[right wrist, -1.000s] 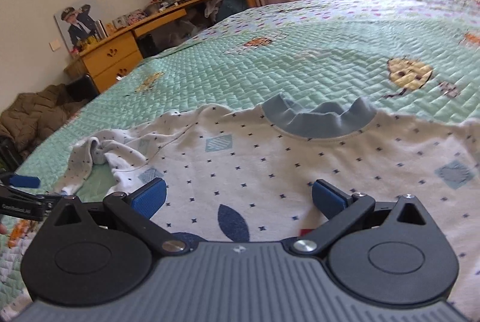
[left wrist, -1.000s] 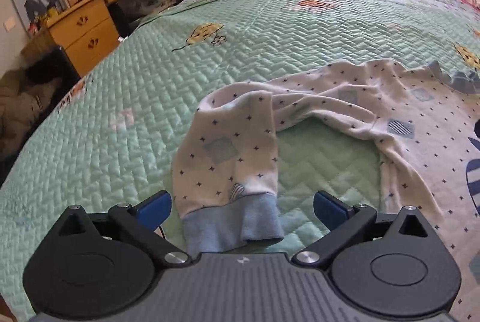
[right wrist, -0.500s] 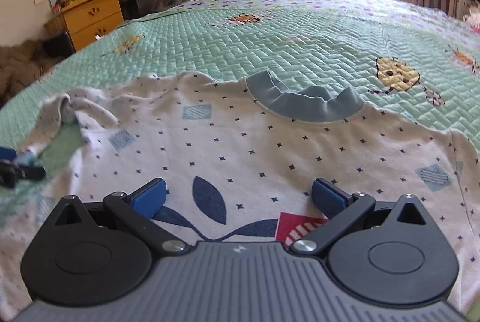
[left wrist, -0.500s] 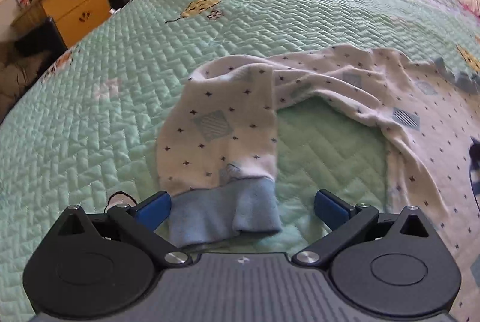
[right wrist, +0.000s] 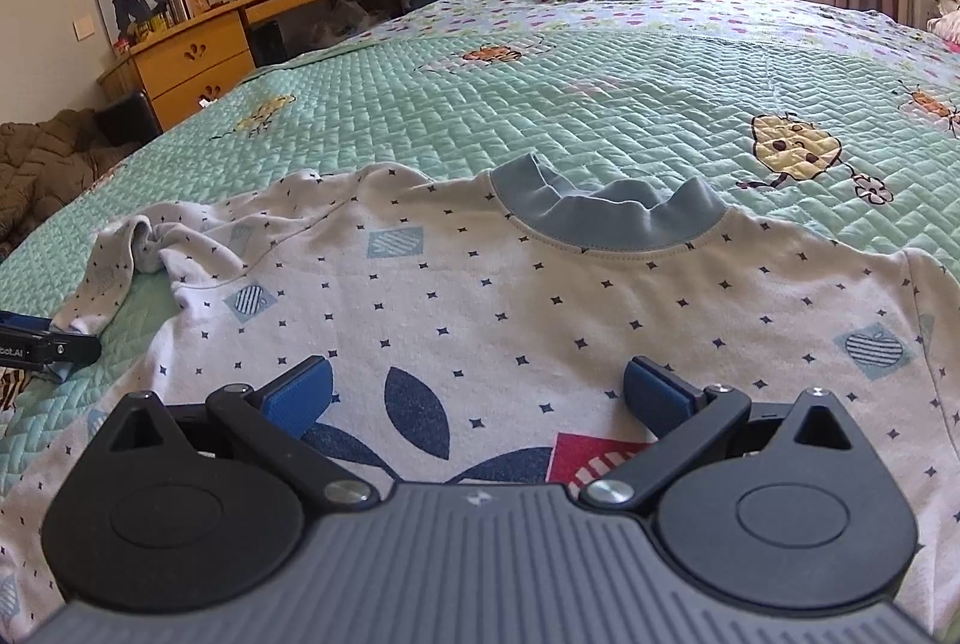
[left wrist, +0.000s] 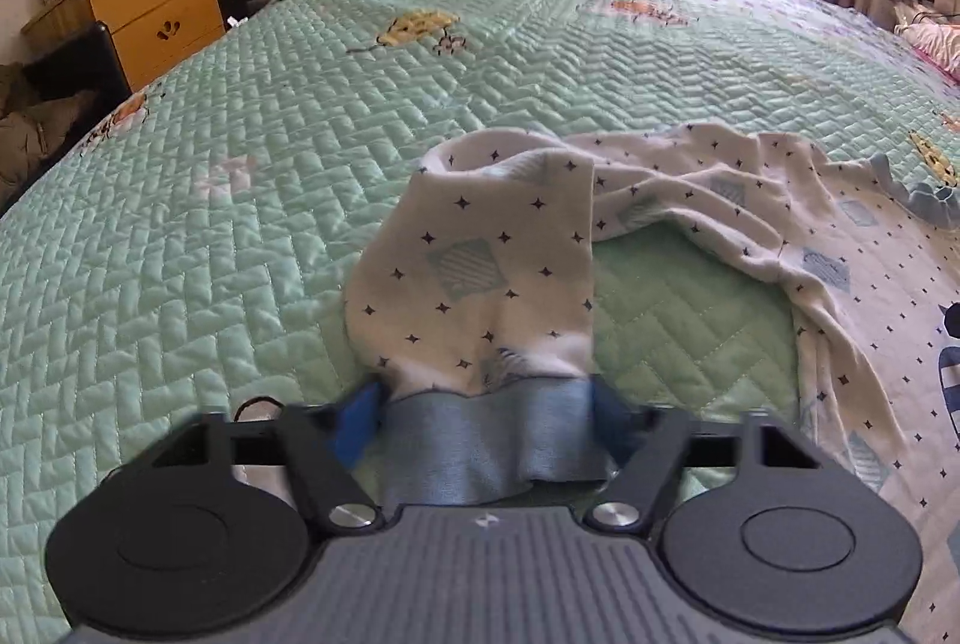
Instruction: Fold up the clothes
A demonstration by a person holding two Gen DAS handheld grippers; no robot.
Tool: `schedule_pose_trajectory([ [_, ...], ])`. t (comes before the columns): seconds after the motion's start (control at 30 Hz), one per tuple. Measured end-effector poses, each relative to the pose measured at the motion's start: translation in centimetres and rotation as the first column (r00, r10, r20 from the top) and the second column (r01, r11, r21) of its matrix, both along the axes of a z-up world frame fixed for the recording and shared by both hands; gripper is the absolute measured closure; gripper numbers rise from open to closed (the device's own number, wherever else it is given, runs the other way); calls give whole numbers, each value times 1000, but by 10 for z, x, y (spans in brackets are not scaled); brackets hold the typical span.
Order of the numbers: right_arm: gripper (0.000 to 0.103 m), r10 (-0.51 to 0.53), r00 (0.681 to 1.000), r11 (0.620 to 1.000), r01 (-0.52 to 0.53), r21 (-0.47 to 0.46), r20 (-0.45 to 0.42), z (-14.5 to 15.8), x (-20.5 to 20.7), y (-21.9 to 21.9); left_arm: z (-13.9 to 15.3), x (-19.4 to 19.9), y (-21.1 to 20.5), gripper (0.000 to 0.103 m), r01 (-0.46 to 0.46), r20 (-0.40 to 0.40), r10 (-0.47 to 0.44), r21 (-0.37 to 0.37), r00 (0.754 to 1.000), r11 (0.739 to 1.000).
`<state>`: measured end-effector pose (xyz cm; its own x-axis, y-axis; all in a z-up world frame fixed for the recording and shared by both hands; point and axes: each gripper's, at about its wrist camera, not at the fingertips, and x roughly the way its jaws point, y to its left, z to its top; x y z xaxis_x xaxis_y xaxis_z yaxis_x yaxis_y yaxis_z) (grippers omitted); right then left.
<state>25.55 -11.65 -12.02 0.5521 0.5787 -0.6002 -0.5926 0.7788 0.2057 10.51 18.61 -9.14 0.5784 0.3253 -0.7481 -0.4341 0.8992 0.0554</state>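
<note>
Blue cuff (left wrist: 486, 440) gripped by left tongs (left wrist: 487, 419); right tongs (right wrist: 477, 391) gape over white sweatshirt (right wrist: 510, 308) on bed (right wrist: 600, 92)

Open quilted bedspread (left wrist: 240, 200) extends left of and beyond the sweatshirt (right wrist: 540, 296). The wooden desk (left wrist: 156, 8) stands well clear, off the bed's far left edge.

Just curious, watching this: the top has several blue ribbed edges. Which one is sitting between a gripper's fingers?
The sleeve cuff, between the left gripper fingers. The blue collar lies far ahead of the open right gripper, untouched.
</note>
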Motion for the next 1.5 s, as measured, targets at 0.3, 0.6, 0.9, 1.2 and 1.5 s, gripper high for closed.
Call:
schedule_pose_trajectory([
  [0.3, 0, -13, 1000, 996, 15, 83, -26, 1, 3, -13, 55, 11, 36, 84, -102, 74, 86, 247, 994, 964],
  [0.6, 0, -18, 998, 991, 25, 132, -57, 0, 6, -19, 53, 31, 86, 83, -119, -8, 127, 302, 992, 946],
  [0.9, 0, -14, 998, 991, 21, 130, -54, -1, 6, -18, 27, 33, 117, 82, -131, -87, 158, 256, 984, 958],
  [1.2, 0, -13, 999, 991, 20, 135, -53, -2, 6, -19, 25, 9, 29, 50, 231, -133, -212, 154, 968, 961],
  [1.5, 0, -6, 998, 987, 16, 159, -59, -1, 6, -21, 58, -39, 27, 10, 111, 145, -101, -63, 984, 992],
])
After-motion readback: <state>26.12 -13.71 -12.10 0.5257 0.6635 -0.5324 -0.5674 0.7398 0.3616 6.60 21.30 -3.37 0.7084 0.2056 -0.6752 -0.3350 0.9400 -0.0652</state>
